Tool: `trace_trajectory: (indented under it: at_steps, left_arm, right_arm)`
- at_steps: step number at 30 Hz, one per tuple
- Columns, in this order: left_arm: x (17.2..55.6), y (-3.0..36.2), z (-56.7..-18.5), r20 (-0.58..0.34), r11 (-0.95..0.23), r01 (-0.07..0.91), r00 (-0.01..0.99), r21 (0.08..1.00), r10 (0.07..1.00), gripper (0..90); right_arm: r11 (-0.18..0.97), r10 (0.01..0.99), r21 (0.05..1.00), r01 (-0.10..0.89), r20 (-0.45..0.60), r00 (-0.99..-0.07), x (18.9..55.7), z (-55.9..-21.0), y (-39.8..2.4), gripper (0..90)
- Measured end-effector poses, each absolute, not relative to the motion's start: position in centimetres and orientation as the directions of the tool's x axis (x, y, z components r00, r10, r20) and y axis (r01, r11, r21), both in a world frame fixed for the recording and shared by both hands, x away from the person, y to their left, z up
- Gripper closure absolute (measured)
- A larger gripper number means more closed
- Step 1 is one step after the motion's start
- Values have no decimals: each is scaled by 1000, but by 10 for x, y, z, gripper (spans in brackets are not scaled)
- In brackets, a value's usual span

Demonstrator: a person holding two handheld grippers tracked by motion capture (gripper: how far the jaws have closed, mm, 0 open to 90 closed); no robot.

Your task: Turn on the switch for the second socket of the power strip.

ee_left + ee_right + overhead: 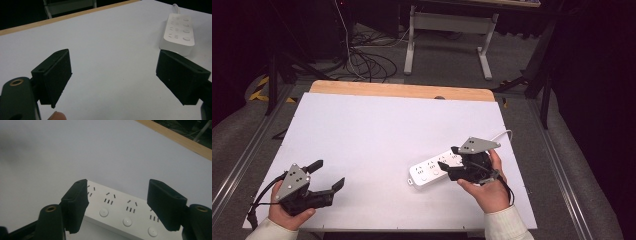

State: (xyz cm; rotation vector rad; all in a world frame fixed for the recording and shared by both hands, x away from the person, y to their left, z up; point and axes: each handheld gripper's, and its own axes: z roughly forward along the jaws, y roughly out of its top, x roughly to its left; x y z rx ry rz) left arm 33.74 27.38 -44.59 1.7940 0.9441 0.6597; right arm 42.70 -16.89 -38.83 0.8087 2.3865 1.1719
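A white power strip (435, 169) lies on the table (377, 135) at the right. The right gripper (451, 161) hangs over it, fingers apart and seemingly clear of its casing. The left gripper (328, 175) rests well apart, fingers spread, holding nothing.

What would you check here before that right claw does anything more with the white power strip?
1. Power strip lies flat on the white table: ok.
2. Right gripper jaws stand apart above the strip, not pressing it: ok.
3. Sockets and round buttons face up, nothing plugged into the ones that show: ok.
4. Strip's cord runs off toward the table's far right edge; whether it is snagged: cannot tell.
5. Left gripper open and holding nothing, well apart from the strip: ok.
6. Strip switched on or off: cannot tell.
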Motion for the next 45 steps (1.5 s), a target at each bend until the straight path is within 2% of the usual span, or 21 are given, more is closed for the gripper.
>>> trace_trajectory:
  at_steps: [7,10,13,17,28,31,37,45]
  left_arm:
    - [336,274,-445,23,-228,305,554,925,832,136]
    - [336,274,-445,27,-232,303,555,925,832,136]
    - [336,274,-445,29,-234,302,555,924,831,136]
    - [336,274,-445,39,-244,302,554,922,832,136]
    - [329,272,-443,32,-249,307,569,919,822,126]
    - [329,273,-443,36,-252,304,572,919,820,118]
    - [327,273,-443,30,-248,303,577,920,816,104]
    - [327,274,-445,41,-264,292,595,919,803,51]
  right_arm:
    - [442,636,839,316,-45,-770,417,-381,-179,291]
    - [435,637,839,328,-29,-770,413,-381,-185,327]
    - [424,639,842,333,-18,-769,410,-382,-191,322]
    - [408,634,850,333,-1,-773,406,-385,-198,276]
    - [350,610,877,331,55,-790,396,-404,-220,207]
    - [356,576,877,323,66,-815,392,-410,-226,180]
    - [305,586,896,324,92,-805,388,-419,-240,179]
    - [302,606,902,308,68,-793,383,-440,-249,167]
